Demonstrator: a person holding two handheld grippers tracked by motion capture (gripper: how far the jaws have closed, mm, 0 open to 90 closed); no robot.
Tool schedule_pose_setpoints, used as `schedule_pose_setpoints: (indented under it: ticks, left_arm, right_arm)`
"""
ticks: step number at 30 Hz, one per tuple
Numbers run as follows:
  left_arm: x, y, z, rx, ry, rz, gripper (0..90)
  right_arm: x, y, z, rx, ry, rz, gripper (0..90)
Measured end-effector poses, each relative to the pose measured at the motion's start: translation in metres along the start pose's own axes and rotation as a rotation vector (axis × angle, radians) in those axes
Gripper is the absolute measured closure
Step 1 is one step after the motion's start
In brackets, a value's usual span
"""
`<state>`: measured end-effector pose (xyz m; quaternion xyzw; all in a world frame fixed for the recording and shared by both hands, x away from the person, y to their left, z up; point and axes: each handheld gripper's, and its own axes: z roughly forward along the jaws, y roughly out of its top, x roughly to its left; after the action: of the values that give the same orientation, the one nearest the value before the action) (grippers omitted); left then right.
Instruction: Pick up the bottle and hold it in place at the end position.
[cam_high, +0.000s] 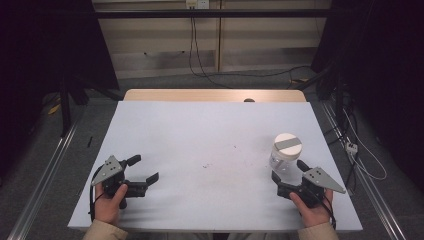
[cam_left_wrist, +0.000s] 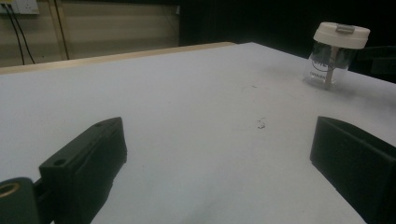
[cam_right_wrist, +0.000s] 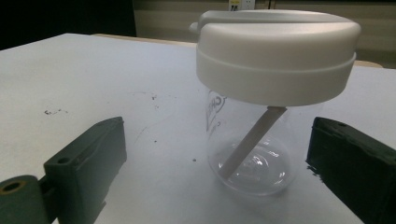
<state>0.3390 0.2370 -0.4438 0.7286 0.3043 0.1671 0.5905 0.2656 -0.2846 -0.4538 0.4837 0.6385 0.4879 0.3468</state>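
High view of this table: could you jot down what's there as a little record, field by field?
table: white top, a few dark specks
jar: clear, upright near the right side, white lid on
inside jar: a pale stick, leaning
right gripper: open, just short of the jar
left gripper: open, nothing between its jaws

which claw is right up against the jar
The right claw: its open jaws flank the clear jar. The left claw sits far across the table.

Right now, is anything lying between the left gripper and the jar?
No. In the high view, the stretch of table from the left gripper to the jar is bare apart from a few small dark specks.
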Motion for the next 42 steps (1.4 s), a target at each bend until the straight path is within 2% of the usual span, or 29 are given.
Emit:
schedule_pose_setpoints:
  ticks: [12, 14, 23, 33, 42]
  left_arm:
    - [-0.002, 0.000, 0.000, 0.000, -0.016, 0.007, 3.4]
    - [-0.003, 0.000, 0.001, 0.009, -0.023, 0.020, 3.4]
    - [-0.004, -0.001, 0.000, 0.008, -0.025, 0.020, 3.4]
    - [-0.004, -0.001, 0.000, 0.009, -0.033, 0.030, 3.4]
    - [-0.004, -0.001, 0.001, 0.017, -0.035, 0.027, 3.4]
  right_arm:
    - [-0.006, 0.005, 0.010, -0.005, -0.039, -0.009, 4.4]
    - [-0.007, 0.005, 0.012, -0.002, -0.048, -0.005, 4.1]
    - [-0.012, 0.007, 0.022, 0.012, -0.074, -0.006, 4.0]
    - [-0.018, 0.008, 0.036, 0.022, -0.092, 0.028, 4.1]
    - [-0.021, 0.009, 0.043, 0.023, -0.109, 0.037, 4.7]
